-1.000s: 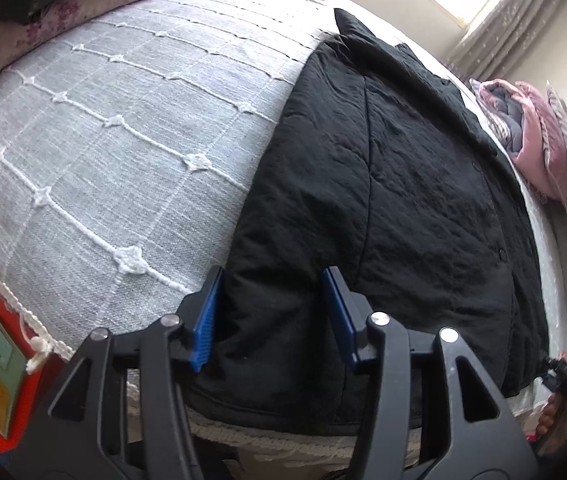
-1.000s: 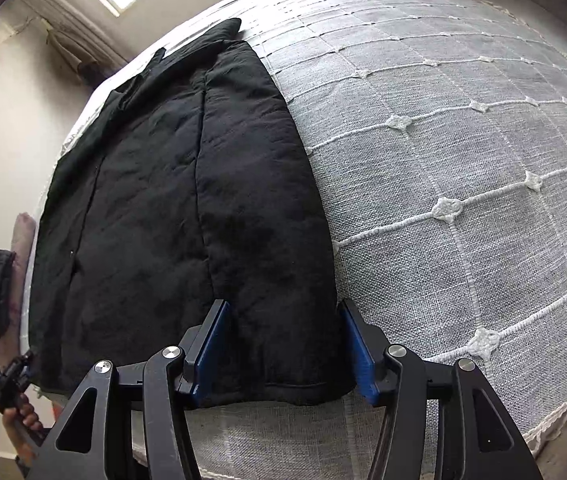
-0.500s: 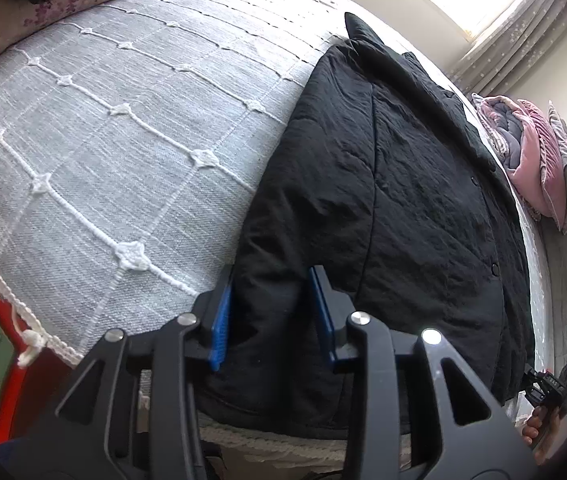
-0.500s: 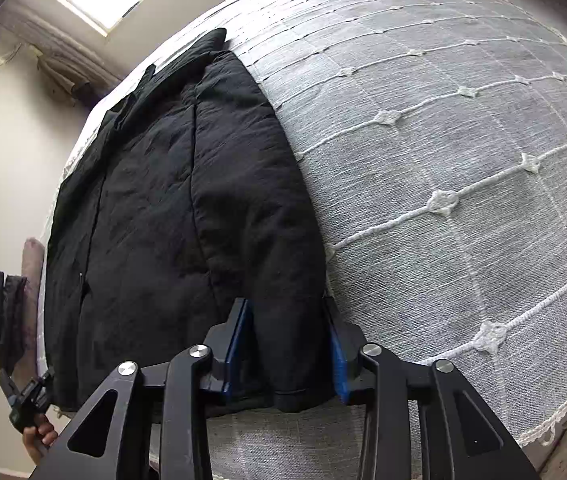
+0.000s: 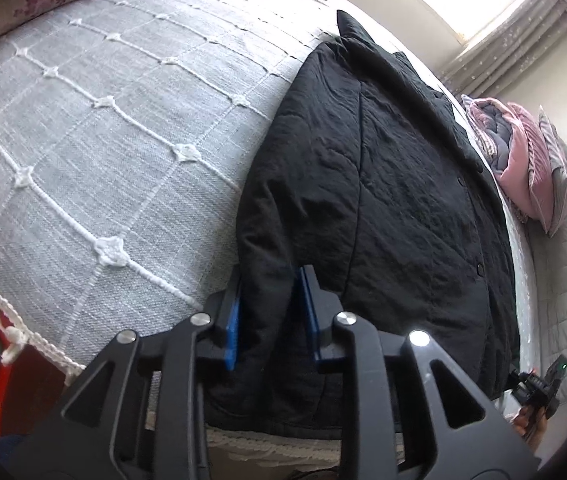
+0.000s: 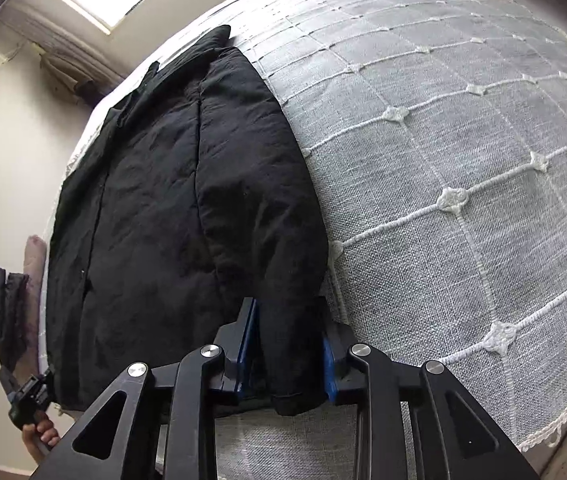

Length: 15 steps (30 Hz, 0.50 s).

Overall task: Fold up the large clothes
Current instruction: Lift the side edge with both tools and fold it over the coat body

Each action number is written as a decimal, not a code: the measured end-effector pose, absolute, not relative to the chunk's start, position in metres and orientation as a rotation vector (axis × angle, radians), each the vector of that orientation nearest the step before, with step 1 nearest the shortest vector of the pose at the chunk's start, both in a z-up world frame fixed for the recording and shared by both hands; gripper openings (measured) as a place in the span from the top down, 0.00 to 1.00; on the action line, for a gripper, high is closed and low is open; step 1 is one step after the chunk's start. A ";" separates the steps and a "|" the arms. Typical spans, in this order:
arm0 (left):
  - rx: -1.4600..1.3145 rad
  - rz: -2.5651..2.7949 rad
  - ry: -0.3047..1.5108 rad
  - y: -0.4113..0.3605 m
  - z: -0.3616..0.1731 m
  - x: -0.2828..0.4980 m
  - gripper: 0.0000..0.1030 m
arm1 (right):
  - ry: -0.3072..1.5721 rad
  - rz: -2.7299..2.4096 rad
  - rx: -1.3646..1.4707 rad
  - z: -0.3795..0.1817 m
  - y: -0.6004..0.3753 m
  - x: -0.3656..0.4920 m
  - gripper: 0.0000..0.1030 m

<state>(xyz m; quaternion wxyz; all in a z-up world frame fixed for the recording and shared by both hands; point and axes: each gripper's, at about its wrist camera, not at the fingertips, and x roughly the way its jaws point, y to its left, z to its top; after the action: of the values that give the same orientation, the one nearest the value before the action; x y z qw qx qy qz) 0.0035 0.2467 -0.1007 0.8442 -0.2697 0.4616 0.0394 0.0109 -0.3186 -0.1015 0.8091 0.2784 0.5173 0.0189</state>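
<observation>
Both claws, left (image 5: 269,312) and right (image 6: 289,344), are closing on the black coat (image 5: 383,208) spread across the grey bed (image 5: 103,140), pink bedding (image 5: 523,160) heaped nearby.

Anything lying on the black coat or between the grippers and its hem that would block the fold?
Nothing visible does. The left gripper and right gripper are both closing with the coat's hem corners already between their jaws. The coat's top is bare; the pink bedding lies beyond its far side.
</observation>
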 end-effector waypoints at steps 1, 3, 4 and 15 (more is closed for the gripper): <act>-0.549 0.081 0.969 0.244 -0.099 0.003 0.88 | 1.095 0.034 0.559 -0.099 -0.315 0.011 0.79; -0.519 0.071 0.944 0.241 -0.092 -0.001 0.90 | 1.070 0.033 0.519 -0.093 -0.311 0.010 0.89; -0.517 0.068 0.932 0.241 -0.089 -0.002 0.90 | 1.054 0.028 0.509 -0.090 -0.311 0.008 0.90; -0.591 0.040 0.727 0.256 -0.045 -0.060 0.95 | 0.803 0.123 0.697 -0.051 -0.318 -0.050 0.94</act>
<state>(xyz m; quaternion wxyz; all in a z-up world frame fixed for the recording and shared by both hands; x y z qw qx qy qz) -0.0605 0.2563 -0.0448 0.8921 -0.2848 0.3504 0.0195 -0.0503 -0.3177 -0.0515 0.8602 0.3320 0.3827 0.0588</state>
